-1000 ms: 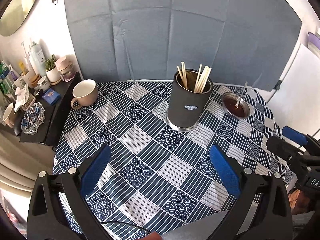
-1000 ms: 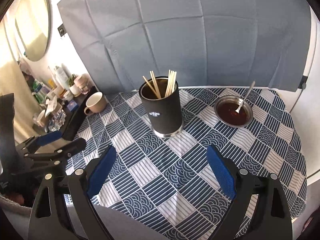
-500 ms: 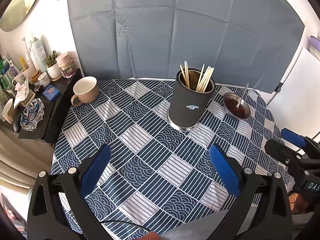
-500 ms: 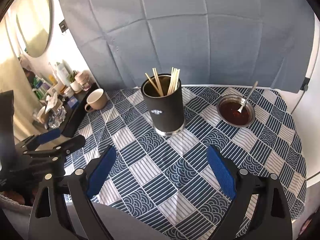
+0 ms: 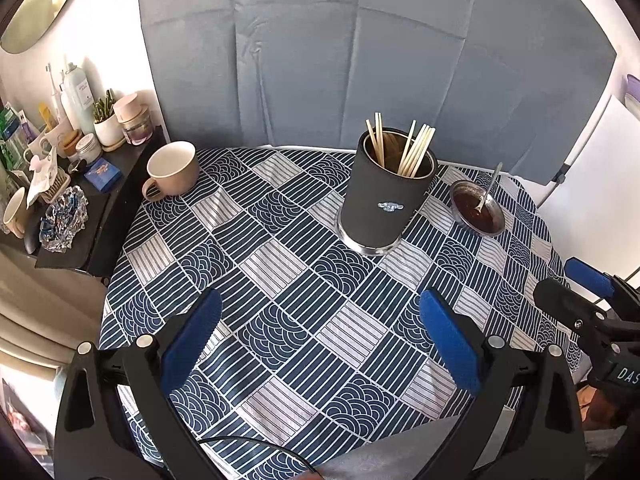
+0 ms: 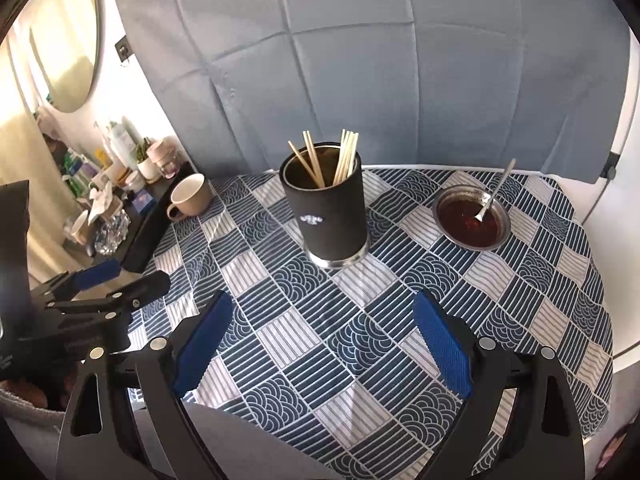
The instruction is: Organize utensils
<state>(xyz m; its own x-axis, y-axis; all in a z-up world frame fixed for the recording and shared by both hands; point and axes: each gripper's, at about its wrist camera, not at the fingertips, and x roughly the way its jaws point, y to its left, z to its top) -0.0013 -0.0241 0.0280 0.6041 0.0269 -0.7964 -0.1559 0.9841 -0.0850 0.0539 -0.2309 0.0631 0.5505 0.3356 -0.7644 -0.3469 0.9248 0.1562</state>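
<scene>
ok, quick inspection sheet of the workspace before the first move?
Surface: table with blue patterned cloth, flat, bare in front of both grippers.
Job's things: black utensil holder upright near the centre, chopsticks standing in it; spoon resting in the sauce dish, to the holder's right.
Clutter: beige mug at the table's far left edge, apparently empty.
Grippers: left gripper open, empty; right gripper open, empty.
Cables: thin black cable at the bottom of the left wrist view.
Surroundings: grey backdrop cloth; side shelf crowded with bottles and jars; oval mirror on the wall.
</scene>
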